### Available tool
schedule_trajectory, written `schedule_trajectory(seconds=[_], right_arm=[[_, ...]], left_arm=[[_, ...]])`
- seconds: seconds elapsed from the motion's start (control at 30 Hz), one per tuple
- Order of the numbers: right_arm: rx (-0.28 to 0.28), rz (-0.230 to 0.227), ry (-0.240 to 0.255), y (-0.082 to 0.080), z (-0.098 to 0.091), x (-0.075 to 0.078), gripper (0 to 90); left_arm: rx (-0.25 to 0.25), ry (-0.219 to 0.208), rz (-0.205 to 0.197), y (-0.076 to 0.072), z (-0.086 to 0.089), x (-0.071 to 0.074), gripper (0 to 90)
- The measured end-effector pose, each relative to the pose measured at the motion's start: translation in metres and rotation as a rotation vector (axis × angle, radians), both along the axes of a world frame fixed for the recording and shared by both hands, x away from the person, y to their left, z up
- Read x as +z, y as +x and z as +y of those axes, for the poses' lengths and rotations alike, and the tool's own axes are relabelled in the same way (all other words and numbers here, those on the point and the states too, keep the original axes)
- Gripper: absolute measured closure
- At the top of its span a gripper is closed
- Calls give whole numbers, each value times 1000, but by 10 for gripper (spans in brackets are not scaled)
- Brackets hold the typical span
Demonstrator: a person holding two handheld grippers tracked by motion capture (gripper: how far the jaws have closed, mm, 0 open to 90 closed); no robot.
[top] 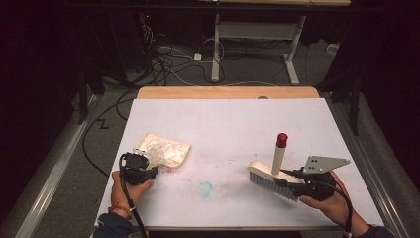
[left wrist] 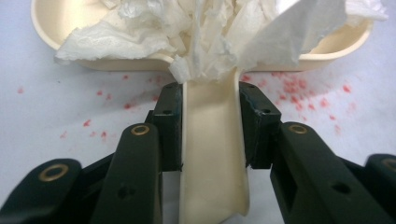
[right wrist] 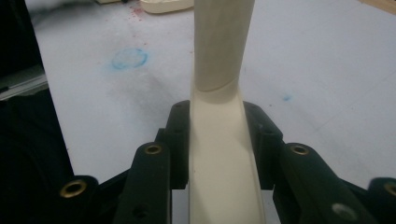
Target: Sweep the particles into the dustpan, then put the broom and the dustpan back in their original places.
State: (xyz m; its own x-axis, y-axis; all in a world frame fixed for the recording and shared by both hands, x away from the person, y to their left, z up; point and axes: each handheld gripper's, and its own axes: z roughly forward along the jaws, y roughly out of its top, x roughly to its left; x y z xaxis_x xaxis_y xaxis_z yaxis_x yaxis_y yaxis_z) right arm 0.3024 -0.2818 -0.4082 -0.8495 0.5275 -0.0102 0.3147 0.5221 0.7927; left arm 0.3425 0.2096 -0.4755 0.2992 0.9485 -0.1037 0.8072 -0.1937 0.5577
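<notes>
The left gripper [top: 148, 171] pinched the cream dustpan's [top: 166, 148] handle at the table's [top: 228, 124] near-left, crumpled tissue [left wrist: 201, 32] heaped in it — the pan's far rim was cut off in the left gripper view. The right gripper [top: 289, 173] clamped the brush [top: 270, 173] — its bristles were hidden in the right gripper view. Red specks [left wrist: 299, 86] lay beside the pan.

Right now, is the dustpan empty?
No, the dustpan holds crumpled white tissue, piled over its rim in the left gripper view.
</notes>
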Motion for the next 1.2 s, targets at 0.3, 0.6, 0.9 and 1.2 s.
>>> schedule_trajectory(seconds=[0.3, 0.6, 0.9, 1.2], right_arm=[[22, 68, 10, 4, -4, 7, 680], [-2, 171, 6, 24, -10, 10, 679], [-29, 183, 5, 48, -6, 5, 679], [-59, 193, 12, 65, 0, 2, 672]], left_arm=[[99, -27, -22, 13, -7, -2, 624], [150, -52, -24, 23, -14, -2, 619], [179, -66, -25, 29, -20, -2, 601], [158, -68, -24, 28, -22, -2, 581]])
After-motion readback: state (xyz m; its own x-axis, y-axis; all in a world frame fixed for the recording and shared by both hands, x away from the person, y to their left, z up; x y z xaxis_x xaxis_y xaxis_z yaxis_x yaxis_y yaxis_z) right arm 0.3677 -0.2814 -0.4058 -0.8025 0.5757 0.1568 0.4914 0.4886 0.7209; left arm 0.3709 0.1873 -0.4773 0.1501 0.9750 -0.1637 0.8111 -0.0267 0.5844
